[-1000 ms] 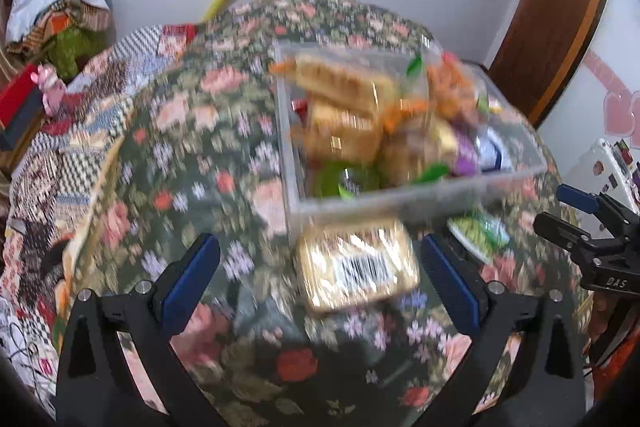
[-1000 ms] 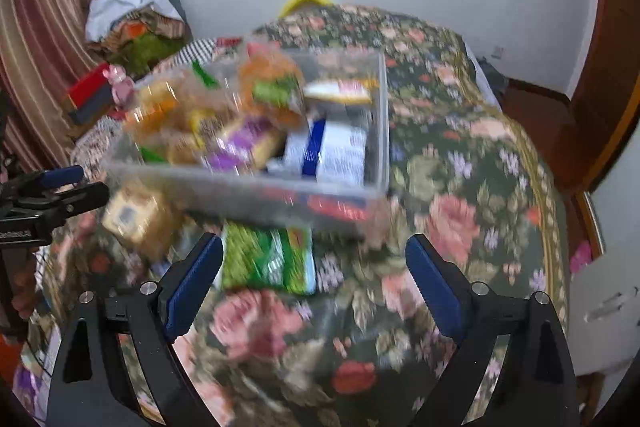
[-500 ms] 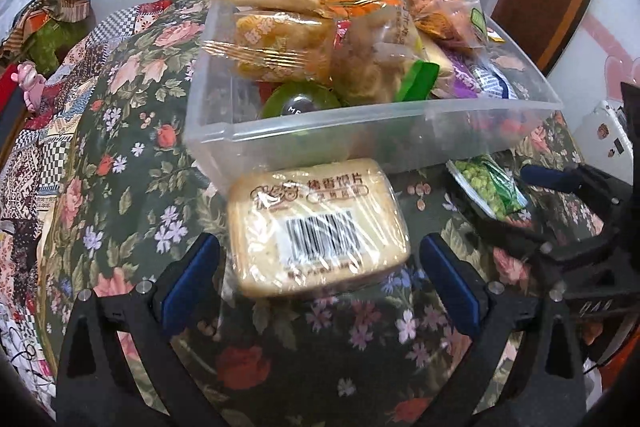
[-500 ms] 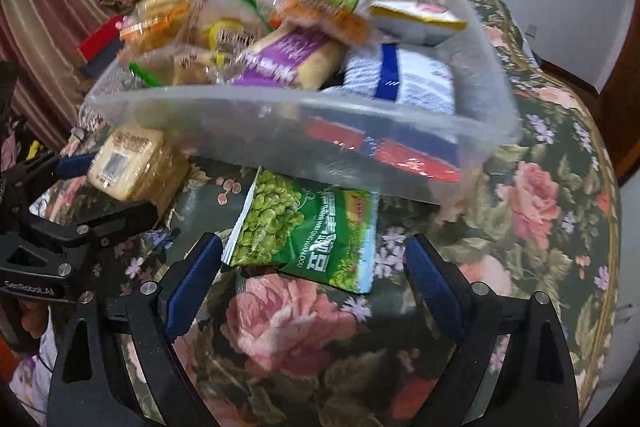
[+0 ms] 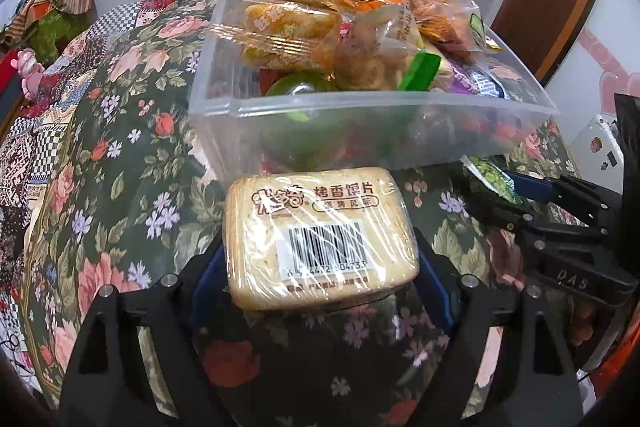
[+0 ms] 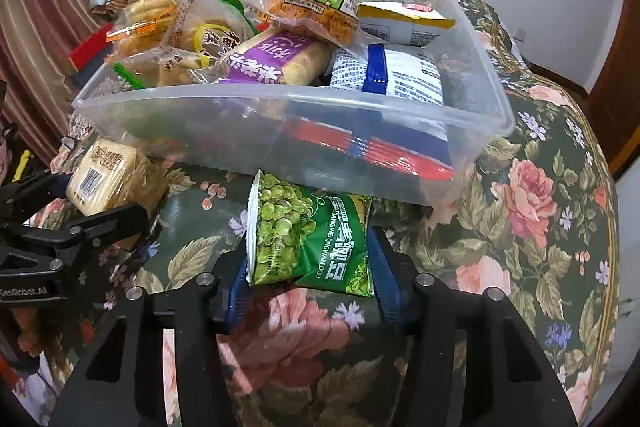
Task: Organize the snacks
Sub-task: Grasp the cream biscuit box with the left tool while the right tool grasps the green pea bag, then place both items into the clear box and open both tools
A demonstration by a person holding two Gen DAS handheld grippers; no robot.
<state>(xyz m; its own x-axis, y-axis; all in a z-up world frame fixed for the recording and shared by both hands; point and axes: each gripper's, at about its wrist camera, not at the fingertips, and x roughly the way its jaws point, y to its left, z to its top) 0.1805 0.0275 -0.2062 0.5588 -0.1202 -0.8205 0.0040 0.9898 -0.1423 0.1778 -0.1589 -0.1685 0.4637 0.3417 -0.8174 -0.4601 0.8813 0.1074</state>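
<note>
both grippers have closed in since a moment ago: the left gripper point(image 5: 320, 267) now clamps the wrapped toast pack point(image 5: 318, 235), and the right gripper point(image 6: 308, 283) pinches the green pea bag point(image 6: 310, 231). each snack lies on the floral cloth point(image 6: 532, 211) just in front of the clear bin point(image 6: 280, 115), heaped with other snacks.

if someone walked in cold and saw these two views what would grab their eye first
Probably the clear plastic bin, heaped above its rim with mixed snack packets, on a dark floral cloth. In front of it, the left gripper closes on a tan cellophane-wrapped toast pack with a barcode. The right gripper grips a green pea bag lying right against the bin's front wall.
</note>
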